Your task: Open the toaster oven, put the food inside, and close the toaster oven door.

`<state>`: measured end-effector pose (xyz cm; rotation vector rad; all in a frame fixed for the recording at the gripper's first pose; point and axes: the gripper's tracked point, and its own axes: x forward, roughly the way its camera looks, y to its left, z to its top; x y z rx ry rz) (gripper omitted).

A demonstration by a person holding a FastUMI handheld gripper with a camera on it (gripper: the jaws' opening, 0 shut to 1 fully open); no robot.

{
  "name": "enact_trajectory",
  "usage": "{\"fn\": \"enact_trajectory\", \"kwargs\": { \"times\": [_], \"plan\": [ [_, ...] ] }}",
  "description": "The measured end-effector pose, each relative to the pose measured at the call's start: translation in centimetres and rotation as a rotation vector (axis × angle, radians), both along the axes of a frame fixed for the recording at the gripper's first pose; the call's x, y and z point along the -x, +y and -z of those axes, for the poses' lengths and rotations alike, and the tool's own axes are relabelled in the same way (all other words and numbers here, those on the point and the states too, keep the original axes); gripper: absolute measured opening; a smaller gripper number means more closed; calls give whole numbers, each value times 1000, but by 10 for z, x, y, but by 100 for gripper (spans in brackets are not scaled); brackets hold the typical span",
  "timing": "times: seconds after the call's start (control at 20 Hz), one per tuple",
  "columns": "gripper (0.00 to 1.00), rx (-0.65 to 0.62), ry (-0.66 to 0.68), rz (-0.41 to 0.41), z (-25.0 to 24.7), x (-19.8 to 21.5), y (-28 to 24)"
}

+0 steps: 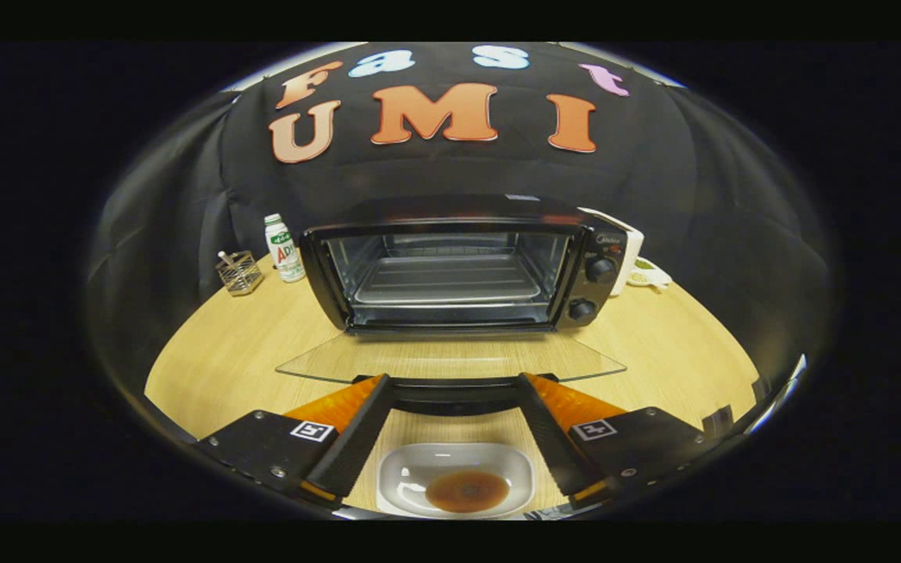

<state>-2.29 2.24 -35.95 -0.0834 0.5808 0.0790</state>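
Observation:
A black toaster oven (450, 262) stands on the wooden table with its glass door (450, 358) folded down flat toward me. The chamber is lit and holds a metal tray (446, 280). The door's dark handle (454, 393) lies just ahead of my fingertips. My gripper (454, 383) is open, its fingers spread wide with nothing pressed between them. Below, between the fingers, sits a white dish (419, 469) with a round brown piece of food (466, 490) on it.
A white bottle with a green label (285, 249) and a small wire basket (239, 272) stand left of the oven. A white object (632, 250) and a small dish (648, 274) sit at its right. The wooden table (224, 352) spreads on both sides.

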Motion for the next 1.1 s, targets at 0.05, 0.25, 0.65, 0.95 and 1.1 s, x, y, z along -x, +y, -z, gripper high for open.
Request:
{"fn": "enact_trajectory", "kwargs": {
  "times": [0.05,0.25,0.65,0.95,1.1],
  "plan": [
    [94,-1,8,2,5,3,-1],
    [94,-9,80,18,36,18,-5],
    [95,1,161,24,65,26,-7],
    [97,-6,148,47,44,47,-18],
    [98,-9,133,56,33,63,-25]
  ]
}}
